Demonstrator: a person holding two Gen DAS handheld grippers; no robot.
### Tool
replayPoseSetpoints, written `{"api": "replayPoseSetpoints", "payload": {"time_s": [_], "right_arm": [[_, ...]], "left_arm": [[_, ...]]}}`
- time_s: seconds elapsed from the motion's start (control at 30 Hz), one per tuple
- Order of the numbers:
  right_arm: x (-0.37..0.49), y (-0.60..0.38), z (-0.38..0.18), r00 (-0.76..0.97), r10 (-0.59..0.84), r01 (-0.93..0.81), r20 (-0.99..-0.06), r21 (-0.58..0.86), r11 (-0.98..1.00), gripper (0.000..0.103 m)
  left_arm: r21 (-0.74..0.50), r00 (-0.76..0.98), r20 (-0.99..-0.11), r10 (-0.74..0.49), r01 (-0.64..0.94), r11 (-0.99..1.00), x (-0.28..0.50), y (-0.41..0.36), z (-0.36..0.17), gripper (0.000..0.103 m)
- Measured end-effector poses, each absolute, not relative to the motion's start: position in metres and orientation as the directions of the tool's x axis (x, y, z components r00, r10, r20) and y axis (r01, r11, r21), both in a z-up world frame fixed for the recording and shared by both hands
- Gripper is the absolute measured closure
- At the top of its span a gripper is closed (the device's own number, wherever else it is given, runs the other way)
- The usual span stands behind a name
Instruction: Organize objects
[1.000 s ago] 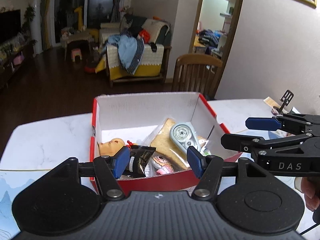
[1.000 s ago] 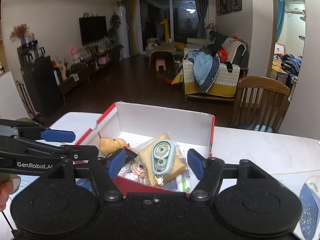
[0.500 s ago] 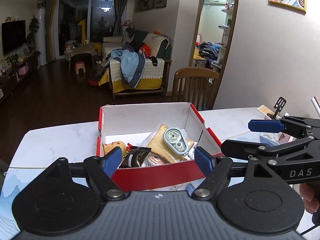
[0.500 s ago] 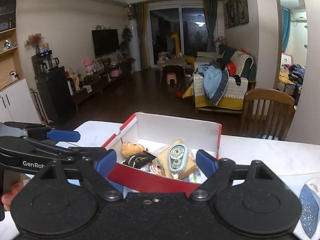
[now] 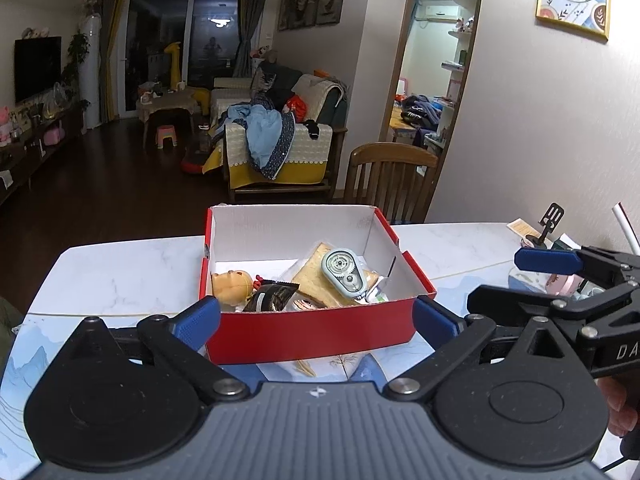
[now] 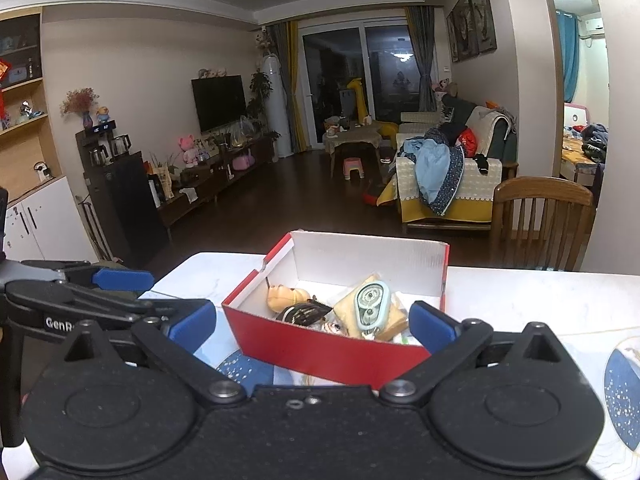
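A red cardboard box [image 5: 312,336] with white inner walls sits on the marble table [image 5: 120,272]. Inside lie a pale green correction tape [image 5: 344,272] on a tan bread-like packet [image 5: 310,280], a doll head [image 5: 232,284] and a black packet [image 5: 272,298]. My left gripper [image 5: 316,318] hangs just short of the box's near wall, jaws opening wide, pads pressing on nothing. My right gripper [image 6: 312,322] faces the box [image 6: 328,354] from its near right corner, jaws also opening, nothing held. Each gripper shows in the other's view: the right one [image 5: 520,280], the left one [image 6: 132,292].
A wooden chair [image 5: 390,176] stands behind the table's far edge. Small clutter with a black clip stand [image 5: 550,220] sits at the table's right end. A hand [image 5: 620,408] holds the right gripper. A blue round mat print [image 6: 622,396] lies to the right.
Both grippers have drawn back from the box and risen a little. Their jaws have widened from half open to fully apart. The things in the box have stayed put.
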State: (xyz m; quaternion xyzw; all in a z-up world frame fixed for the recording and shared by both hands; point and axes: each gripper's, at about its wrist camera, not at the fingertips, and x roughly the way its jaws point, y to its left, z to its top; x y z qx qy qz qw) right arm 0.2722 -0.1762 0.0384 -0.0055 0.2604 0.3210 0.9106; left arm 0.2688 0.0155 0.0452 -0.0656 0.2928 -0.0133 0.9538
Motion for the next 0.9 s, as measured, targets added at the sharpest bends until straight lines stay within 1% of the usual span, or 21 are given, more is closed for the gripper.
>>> {"api": "replayPoseSetpoints", "payload": {"time_s": [0.3,0.57,0.9], "right_arm": [[0.259,-0.181,0.041,0.653,0.596,-0.602,-0.468,0.158,0.783,0.000],[0.259,-0.181,0.041,0.654,0.594,-0.601,-0.468,0.155,0.784,0.000],[0.250,-0.184,0.040,0.654,0.593,-0.603,-0.469,0.150,0.783,0.000]], "left_arm": [[-0.150,0.835,-0.545,-0.075,-0.009,0.989,0.255,0.012,0.048,0.000],[-0.103,0.847,-0.530,-0.035,-0.023,0.994,0.248,0.003,0.049,0.000],[-0.098,0.847,-0.531,-0.028,-0.028,0.995,0.245,0.000,0.049,0.000]]}}
